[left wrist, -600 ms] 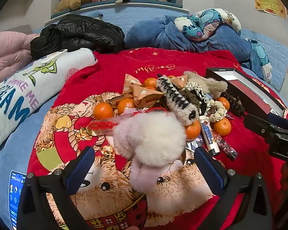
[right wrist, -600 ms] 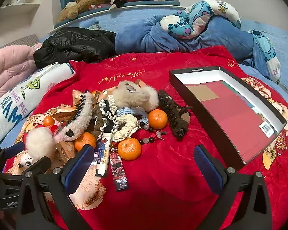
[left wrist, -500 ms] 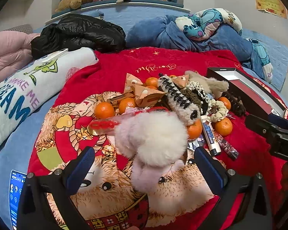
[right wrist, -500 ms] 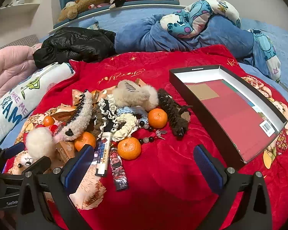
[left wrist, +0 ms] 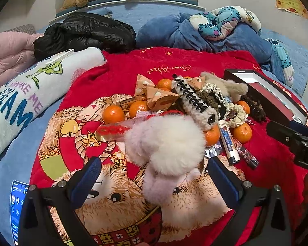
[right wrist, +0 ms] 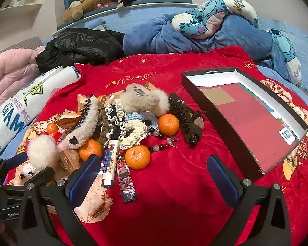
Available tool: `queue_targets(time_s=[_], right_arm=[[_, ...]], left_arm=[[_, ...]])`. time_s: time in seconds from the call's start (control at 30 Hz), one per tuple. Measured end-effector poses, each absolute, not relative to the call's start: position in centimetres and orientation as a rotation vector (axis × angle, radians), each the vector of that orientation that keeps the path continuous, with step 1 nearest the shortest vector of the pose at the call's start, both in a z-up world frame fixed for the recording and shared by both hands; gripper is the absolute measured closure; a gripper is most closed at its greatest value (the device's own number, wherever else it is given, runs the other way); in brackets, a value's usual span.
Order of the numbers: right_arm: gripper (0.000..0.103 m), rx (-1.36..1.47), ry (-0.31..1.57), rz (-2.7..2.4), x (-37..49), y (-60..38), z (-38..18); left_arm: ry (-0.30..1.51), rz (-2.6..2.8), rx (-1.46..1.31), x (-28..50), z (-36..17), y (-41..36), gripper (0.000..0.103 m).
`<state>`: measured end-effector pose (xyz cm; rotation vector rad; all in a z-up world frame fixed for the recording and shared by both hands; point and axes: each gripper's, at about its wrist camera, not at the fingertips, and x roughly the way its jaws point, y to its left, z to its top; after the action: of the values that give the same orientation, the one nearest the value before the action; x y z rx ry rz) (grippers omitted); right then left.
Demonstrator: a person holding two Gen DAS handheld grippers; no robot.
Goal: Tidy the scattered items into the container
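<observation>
A pile of small items lies on the red blanket (right wrist: 174, 184): tangerines (right wrist: 137, 156), fluffy hair clips (right wrist: 86, 123), scrunchies (right wrist: 133, 131), a white tube (right wrist: 109, 164) and snack packets (left wrist: 160, 99). A white fluffy pom-pom (left wrist: 166, 141) sits just ahead of my left gripper (left wrist: 154, 180), which is open, its pads apart from the fur. My right gripper (right wrist: 154, 176) is open over bare blanket, with a tangerine just beyond its left finger. The black box (right wrist: 225, 127) with a red floor lies to the right of the pile and holds none of the items.
A white printed pillow (left wrist: 20, 102) lies left of the blanket, a phone (left wrist: 18, 205) at the near left. A black jacket (right wrist: 82, 45) and blue bedding (right wrist: 195, 39) lie behind. Each gripper shows at the edge of the other's view.
</observation>
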<state>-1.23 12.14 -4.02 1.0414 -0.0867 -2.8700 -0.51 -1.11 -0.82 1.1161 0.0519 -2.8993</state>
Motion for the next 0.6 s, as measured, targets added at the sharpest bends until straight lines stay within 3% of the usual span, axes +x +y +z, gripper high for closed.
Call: queue_targets(time_s=[0.6], right_arm=[[0.0, 1.065, -0.086, -2.828, -1.43, 11.78, -4.62]], left_arm=[[0.069, -2.876, 1.142, -0.71, -1.1, -1.51, 0.0]])
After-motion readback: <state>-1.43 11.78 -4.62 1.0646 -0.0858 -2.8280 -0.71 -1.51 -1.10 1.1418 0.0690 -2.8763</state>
